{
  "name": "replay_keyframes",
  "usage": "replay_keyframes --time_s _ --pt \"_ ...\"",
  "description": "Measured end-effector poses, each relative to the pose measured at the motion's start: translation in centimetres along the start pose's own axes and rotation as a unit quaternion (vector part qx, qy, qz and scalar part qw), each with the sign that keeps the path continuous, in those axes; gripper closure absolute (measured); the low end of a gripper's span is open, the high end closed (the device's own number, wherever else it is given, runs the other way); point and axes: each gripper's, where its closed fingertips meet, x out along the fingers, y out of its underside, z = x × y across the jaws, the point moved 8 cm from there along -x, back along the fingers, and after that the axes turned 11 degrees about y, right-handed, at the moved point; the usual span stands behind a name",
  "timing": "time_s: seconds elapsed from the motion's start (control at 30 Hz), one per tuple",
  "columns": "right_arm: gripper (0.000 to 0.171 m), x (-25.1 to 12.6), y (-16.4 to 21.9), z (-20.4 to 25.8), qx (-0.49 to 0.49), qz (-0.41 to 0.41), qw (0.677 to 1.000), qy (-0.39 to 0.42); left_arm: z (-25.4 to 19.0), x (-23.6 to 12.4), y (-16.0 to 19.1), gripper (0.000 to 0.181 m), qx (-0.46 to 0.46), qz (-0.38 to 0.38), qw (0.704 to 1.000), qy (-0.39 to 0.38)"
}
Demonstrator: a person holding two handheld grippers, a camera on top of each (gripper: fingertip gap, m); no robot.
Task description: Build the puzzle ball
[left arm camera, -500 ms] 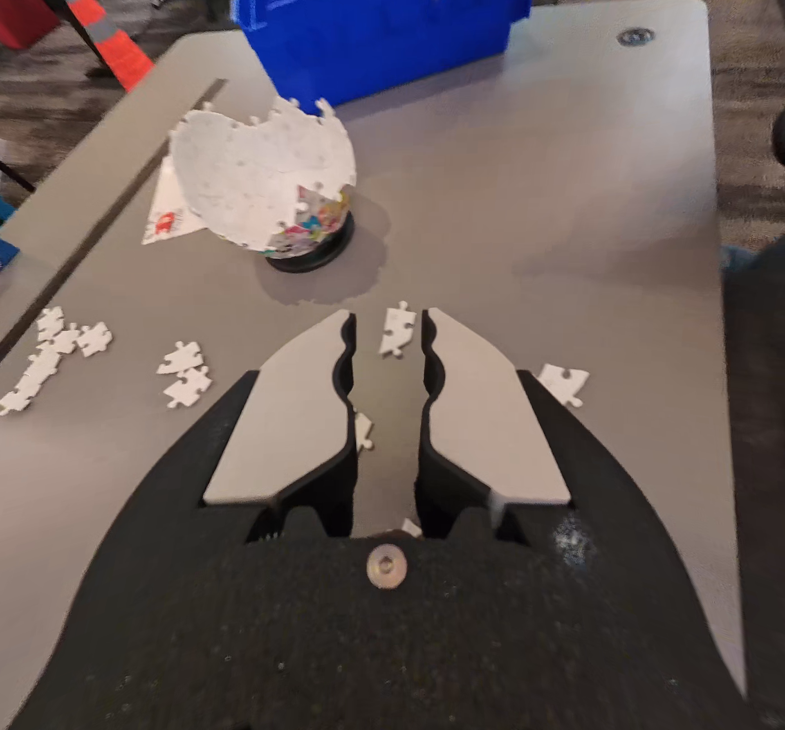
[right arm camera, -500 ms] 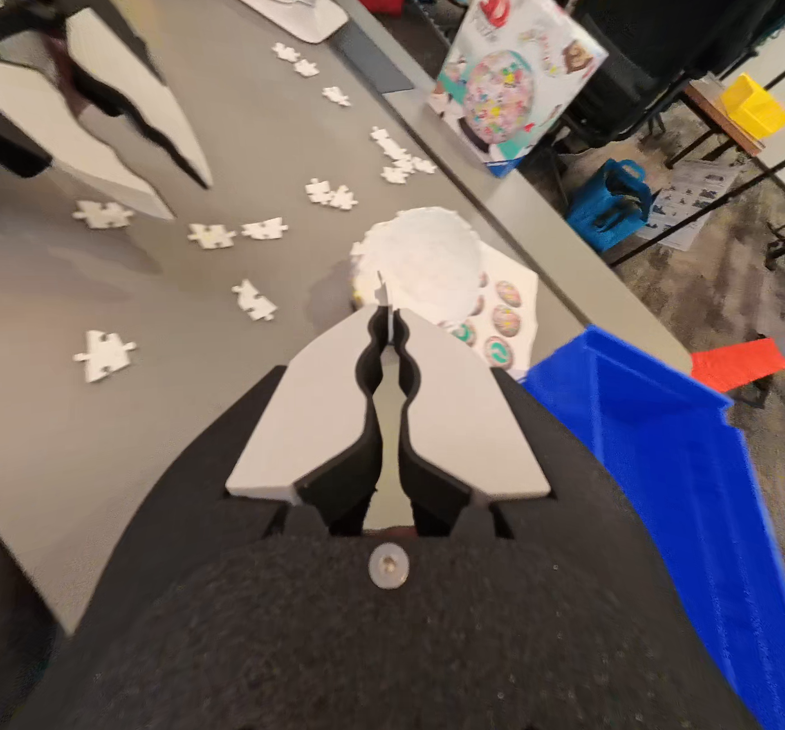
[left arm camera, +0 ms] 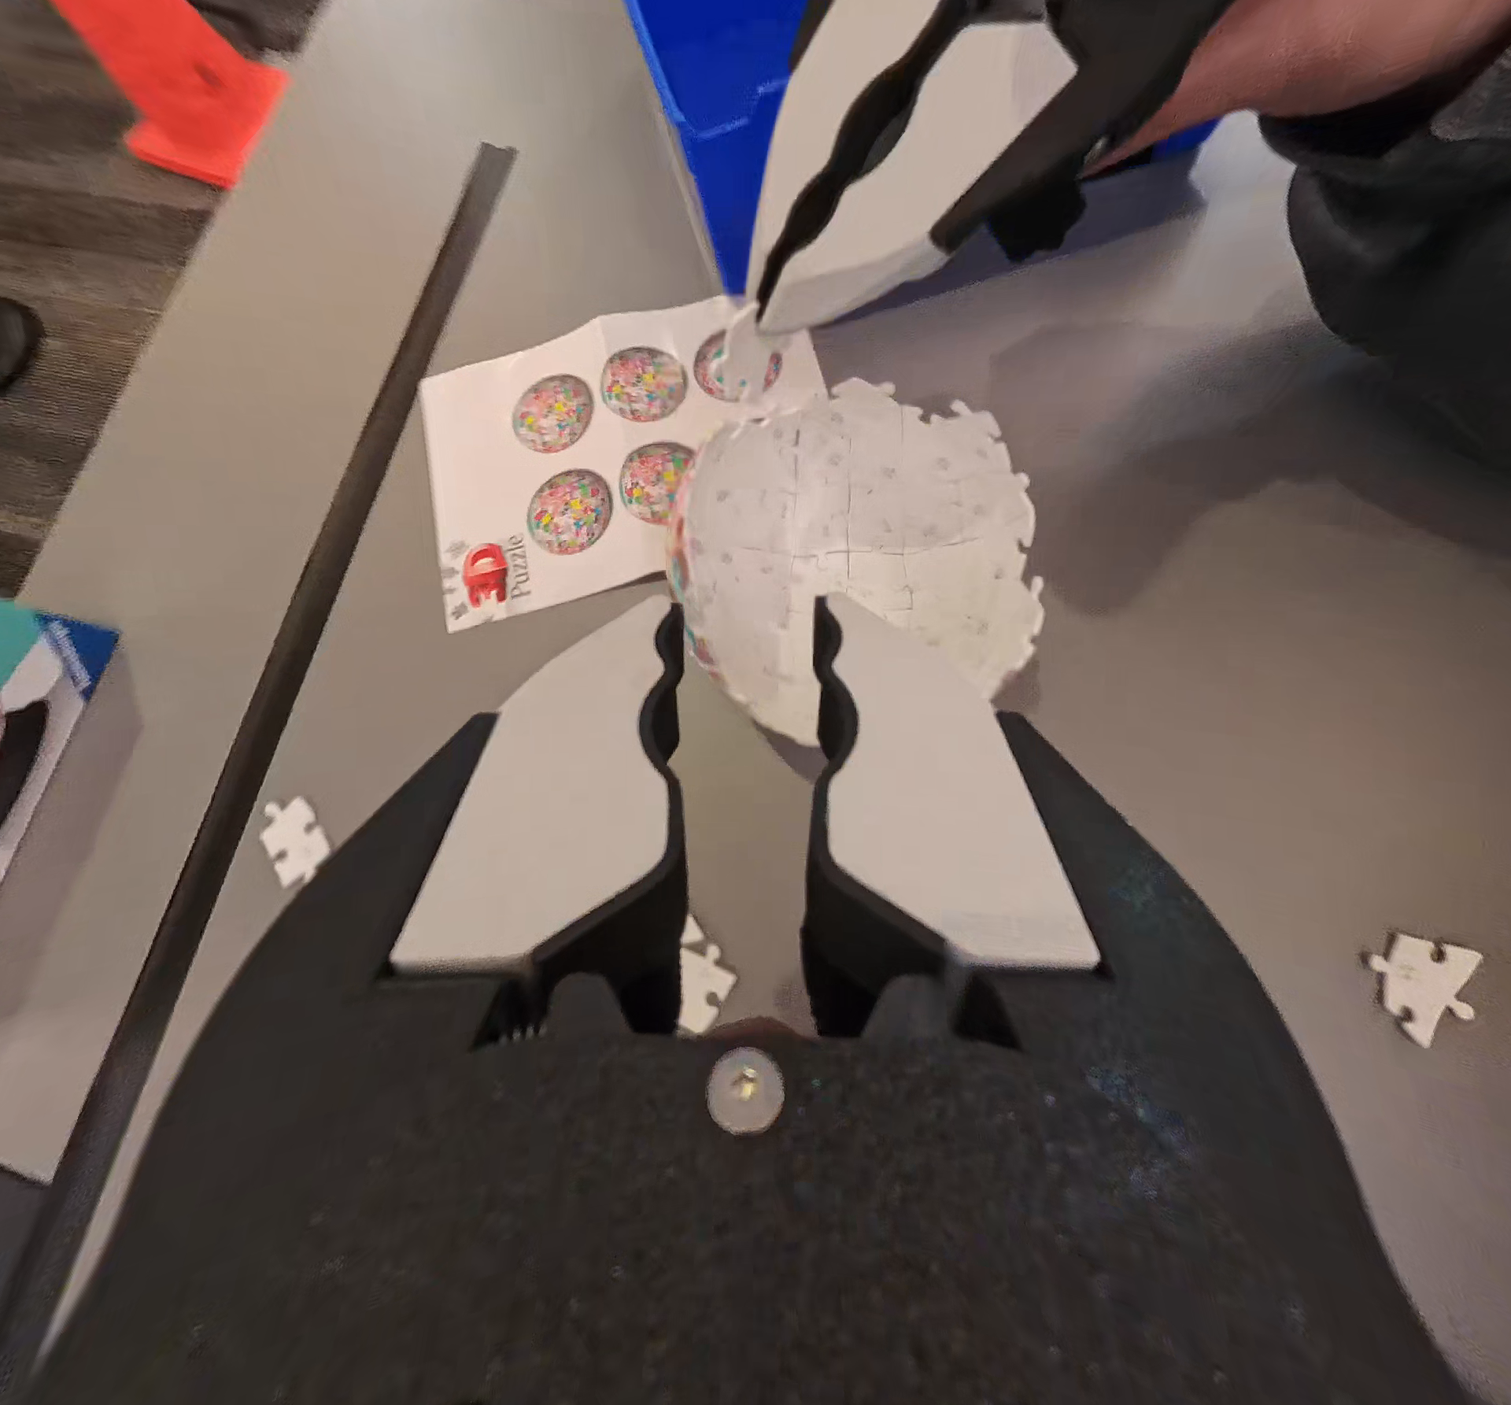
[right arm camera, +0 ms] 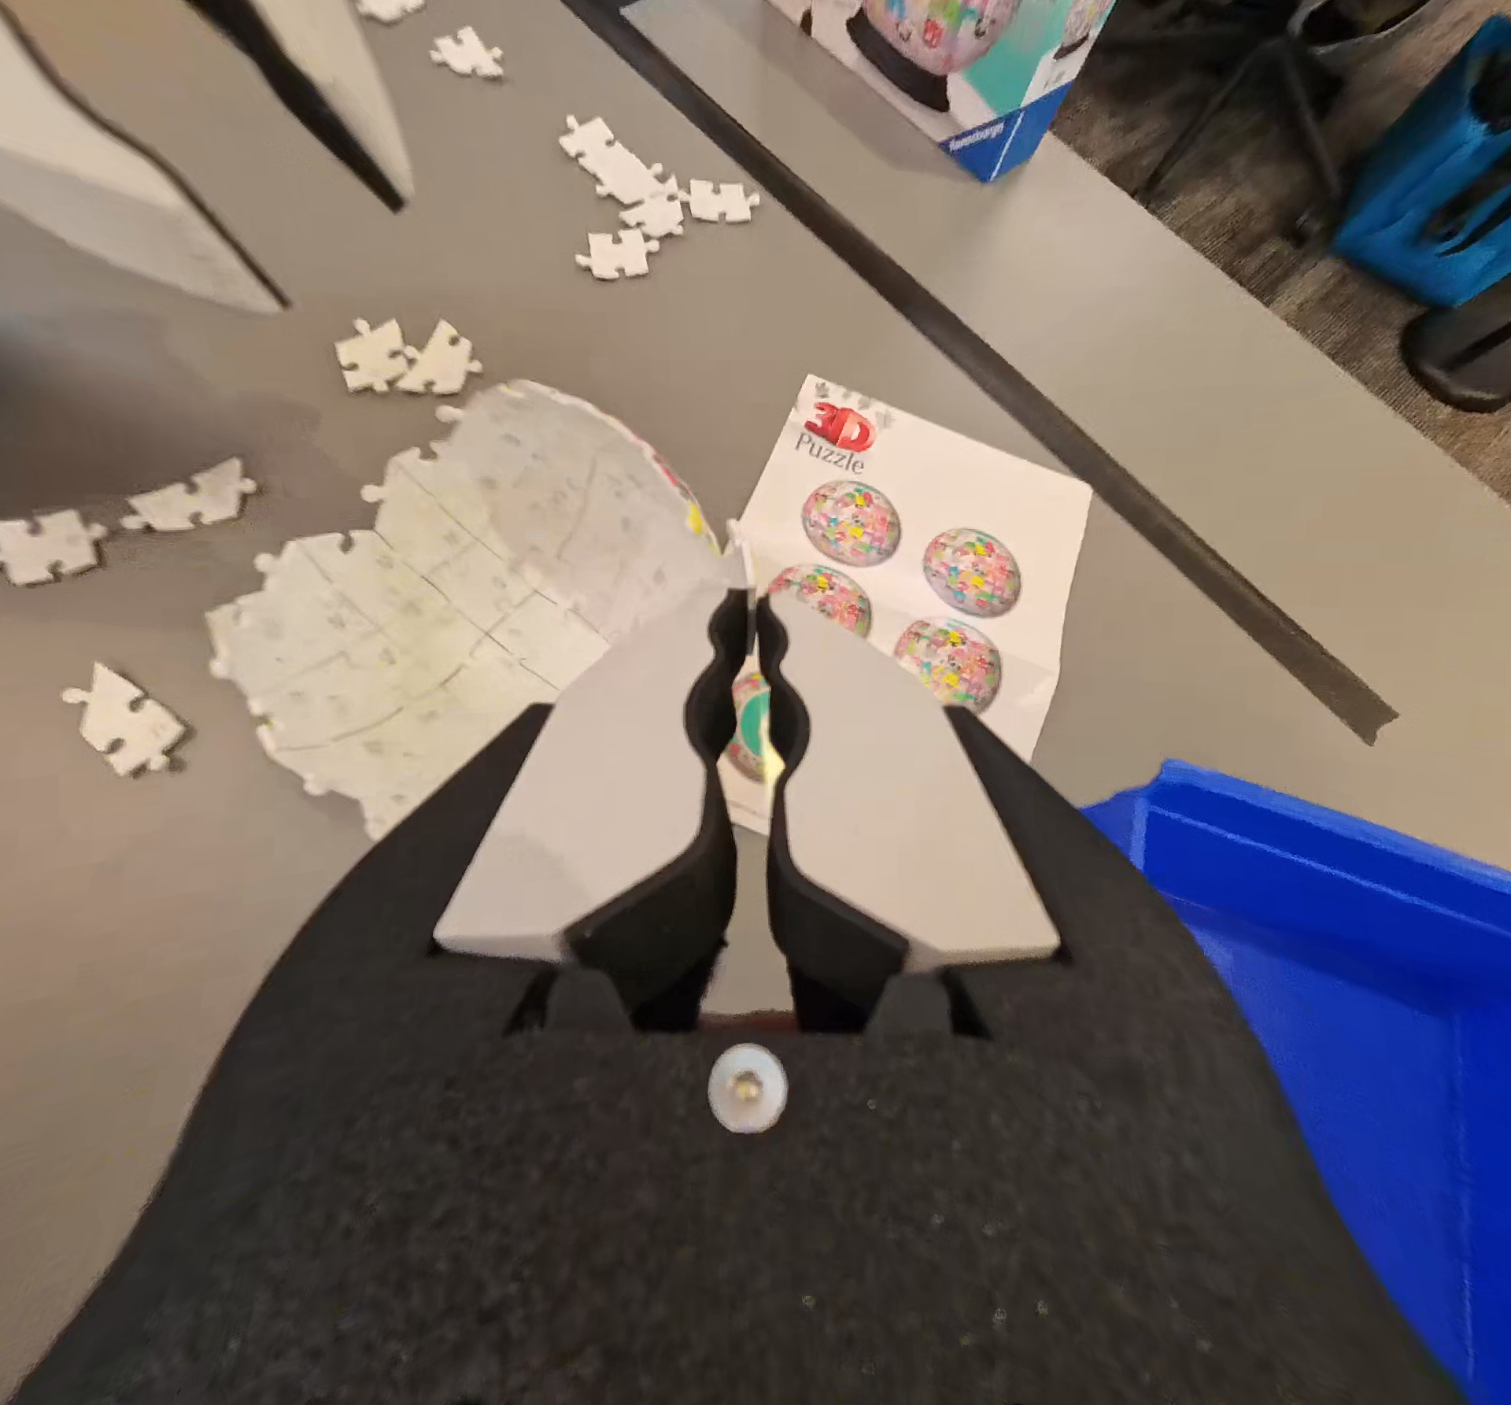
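Observation:
The partly built puzzle ball (left arm camera: pixel 858 540) is a white shell with its open, jagged rim up, on the grey table. My left gripper (left arm camera: pixel 746 612) is open and empty, with its tips at the ball's near side. My right gripper (left arm camera: pixel 764 312) reaches in from above, shut on a white puzzle piece (left arm camera: pixel 746 360) held at the ball's far rim. In the right wrist view my right gripper (right arm camera: pixel 746 599) pinches the piece (right arm camera: pixel 740 554) edge-on next to the shell (right arm camera: pixel 458 589). My left gripper (right arm camera: pixel 343 253) shows at the top left.
A blue bin (left arm camera: pixel 711 57) stands behind the ball and shows at the right in the right wrist view (right arm camera: pixel 1349 957). A printed instruction sheet (right arm camera: pixel 1006 515) lies beside the ball. Loose white pieces (right arm camera: pixel 629 180) are scattered about. The puzzle box (right arm camera: pixel 940 0) stands on the adjoining table. Left tips to right tips: about 11 centimetres.
My left gripper has moved forward from the loose pieces up to the ball. My right gripper has come down with its piece to the ball's rim.

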Motion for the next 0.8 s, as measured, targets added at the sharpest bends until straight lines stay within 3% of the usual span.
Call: replay_keyframes --time_s 0.1,0.17,0.33,0.43,0.63,0.8 --pt "0.169 0.3 0.0 -0.4 -0.015 -0.01 1.0 -0.003 1.7 1.9 -1.5 0.162 0.013 0.031 0.999 0.029" --pt "0.169 0.1 0.0 -0.5 -0.015 -0.022 1.0 -0.015 2.4 2.9 -1.9 0.179 0.031 0.049 0.998 0.032" --pt "0.169 -0.3 0.3 -1.1 -0.002 -0.031 0.999 -0.021 3.4 5.0 -2.1 0.181 0.085 0.1 0.991 0.023" --pt "0.169 -1.0 0.3 -1.4 0.004 -0.032 0.999 -0.018 3.7 4.9 -2.4 0.181 0.097 0.085 0.991 0.017" --pt "0.169 -3.8 -0.3 1.0 0.012 -0.061 0.997 -0.038 2.8 0.9 -1.3 0.167 0.096 0.051 0.994 0.018" --pt "0.169 -7.9 -0.2 6.6 0.034 -0.099 0.988 -0.117 0.4 -4.7 -0.4 0.161 0.134 0.065 0.988 -0.036"
